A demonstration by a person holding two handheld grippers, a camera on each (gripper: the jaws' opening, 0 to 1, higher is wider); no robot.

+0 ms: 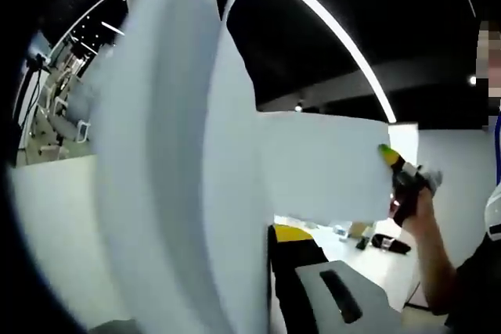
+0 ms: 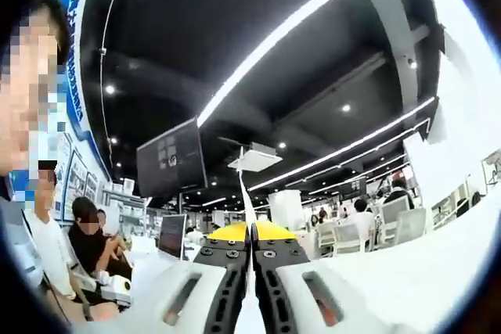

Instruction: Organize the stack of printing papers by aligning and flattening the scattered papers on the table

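My right gripper [image 2: 251, 252] clamps the papers [image 1: 235, 162] edge-on; the left gripper view shows them broadside; my left gripper's state I cannot tell.

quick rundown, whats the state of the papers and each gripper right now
papers: lifted off the table, upright, curved, held at both ends
right gripper: shut on the papers, thin sheet edge between its jaws
left gripper: papers cover its jaws, cannot tell whether open or shut

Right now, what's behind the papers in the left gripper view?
Papers hide most of the room. Past their edges: ceiling light strip, right gripper clamping the far edge, a hand.
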